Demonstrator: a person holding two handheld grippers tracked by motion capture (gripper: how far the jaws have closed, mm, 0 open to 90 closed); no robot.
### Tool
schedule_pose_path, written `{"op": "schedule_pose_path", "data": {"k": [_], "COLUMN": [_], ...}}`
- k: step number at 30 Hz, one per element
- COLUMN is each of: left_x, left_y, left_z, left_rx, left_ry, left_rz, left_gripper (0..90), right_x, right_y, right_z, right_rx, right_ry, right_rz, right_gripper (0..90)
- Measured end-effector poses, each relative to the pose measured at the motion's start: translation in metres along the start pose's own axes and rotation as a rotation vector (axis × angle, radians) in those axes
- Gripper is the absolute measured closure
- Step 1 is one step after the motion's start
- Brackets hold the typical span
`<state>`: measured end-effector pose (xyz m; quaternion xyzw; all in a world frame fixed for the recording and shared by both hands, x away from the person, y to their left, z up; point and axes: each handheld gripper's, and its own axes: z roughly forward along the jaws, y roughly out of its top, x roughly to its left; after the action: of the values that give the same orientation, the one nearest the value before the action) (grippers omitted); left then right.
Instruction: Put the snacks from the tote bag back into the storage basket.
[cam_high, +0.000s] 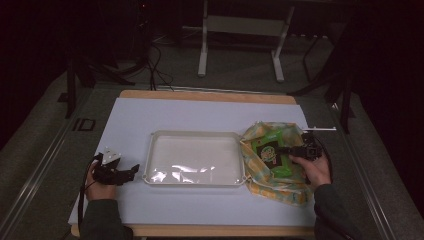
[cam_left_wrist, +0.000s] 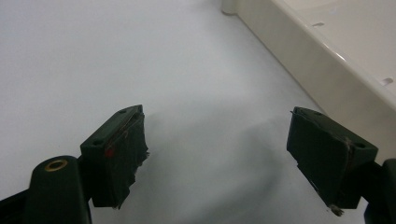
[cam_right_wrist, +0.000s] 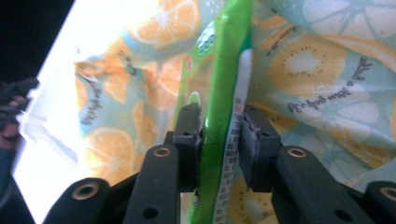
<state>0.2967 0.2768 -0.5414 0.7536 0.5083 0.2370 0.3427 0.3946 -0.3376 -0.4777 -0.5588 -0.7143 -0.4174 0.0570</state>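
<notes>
High view: tray (cam_high: 195, 136) between left gripper (cam_high: 131, 171) and fruit-print bag (cam_high: 265, 180).

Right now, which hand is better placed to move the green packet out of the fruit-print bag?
The right. Its gripper is already shut on the green packet inside the fruit-print bag. The left gripper rests open on the table left of the tray.

the high view looks forward and down from above the person's side, taking in the whole white table (cam_high: 135, 120) from some way off. the left gripper view sits low and close over the tabletop (cam_left_wrist: 93, 56), facing the cream tray (cam_left_wrist: 322, 70), which the high view shares (cam_high: 195, 136). the right gripper view is pressed right up to a green packet (cam_right_wrist: 224, 93) inside the fruit-print bag (cam_right_wrist: 317, 60), both seen from above too (cam_high: 272, 150) (cam_high: 280, 187).
</notes>
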Motion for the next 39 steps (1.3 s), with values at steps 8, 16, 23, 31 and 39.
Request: {"op": "schedule_pose_path", "data": {"k": [8, 16, 23, 31, 39], "left_x": [0.000, 0.000, 0.000, 0.000, 0.000], "left_y": [0.000, 0.000, 0.000, 0.000, 0.000], "left_z": [0.000, 0.000, 0.000, 0.000, 0.000], "left_rx": [0.000, 0.000, 0.000, 0.000, 0.000], "left_ry": [0.000, 0.000, 0.000, 0.001, 0.001], "left_rz": [0.001, 0.001, 0.001, 0.000, 0.000], "left_gripper": [20.1, 20.1, 20.1, 20.1, 20.1], "right_x": [0.005, 0.009, 0.011, 0.011, 0.012], "right_y": [0.001, 0.005, 0.008, 0.011, 0.012], "right_z": [-0.007, -0.016, -0.022, -0.029, -0.035], "right_rx": [-0.024, -0.054, -0.078, -0.094, -0.106], "right_ry": [0.002, 0.005, 0.008, 0.017, 0.020], "right_rz": [0.001, 0.001, 0.000, 0.005, 0.003], "right_gripper": [73.0, 73.2, 73.3, 73.3, 73.3]}}
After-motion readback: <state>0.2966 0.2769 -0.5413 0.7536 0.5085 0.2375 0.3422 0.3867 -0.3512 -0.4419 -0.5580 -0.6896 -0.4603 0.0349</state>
